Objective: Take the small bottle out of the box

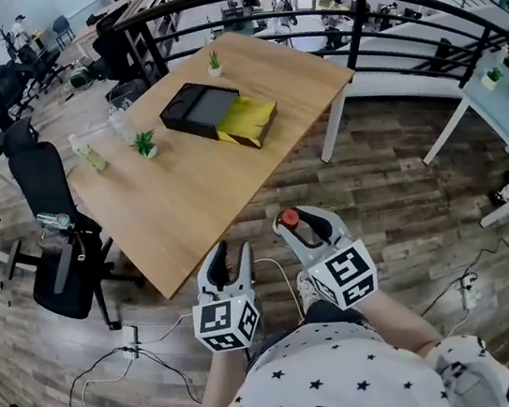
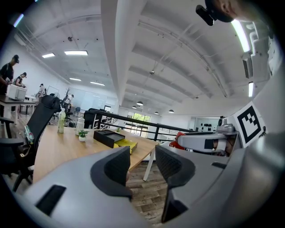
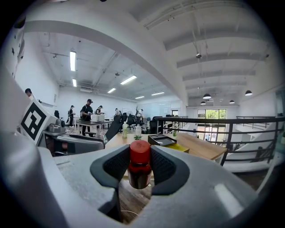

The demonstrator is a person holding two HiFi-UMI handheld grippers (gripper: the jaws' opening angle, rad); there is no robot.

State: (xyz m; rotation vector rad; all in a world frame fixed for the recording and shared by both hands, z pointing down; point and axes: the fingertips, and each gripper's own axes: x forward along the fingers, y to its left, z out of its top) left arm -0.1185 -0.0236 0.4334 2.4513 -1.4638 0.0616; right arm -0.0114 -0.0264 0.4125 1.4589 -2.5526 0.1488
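Observation:
A small dark bottle [image 3: 139, 165] with a red cap [image 1: 289, 218] sits between the jaws of my right gripper [image 3: 139, 168], which is shut on it. In the head view this gripper [image 1: 301, 224] hangs over the wood floor, in front of the table's near corner. My left gripper [image 1: 228, 257] is beside it and open; nothing sits between its fingers [image 2: 116, 167]. The black box [image 1: 201, 109] lies open far off on the wooden table [image 1: 189, 208], its yellow-lined lid [image 1: 250, 120] next to it. The box [image 3: 163, 140] also shows beyond the bottle.
Two small potted plants [image 1: 144, 145] [image 1: 213, 62] and a pale bottle [image 1: 91, 156] stand on the table. A black office chair [image 1: 55, 232] is at its left edge. A dark railing [image 1: 353, 3] runs behind. Cables [image 1: 117, 361] trail on the floor.

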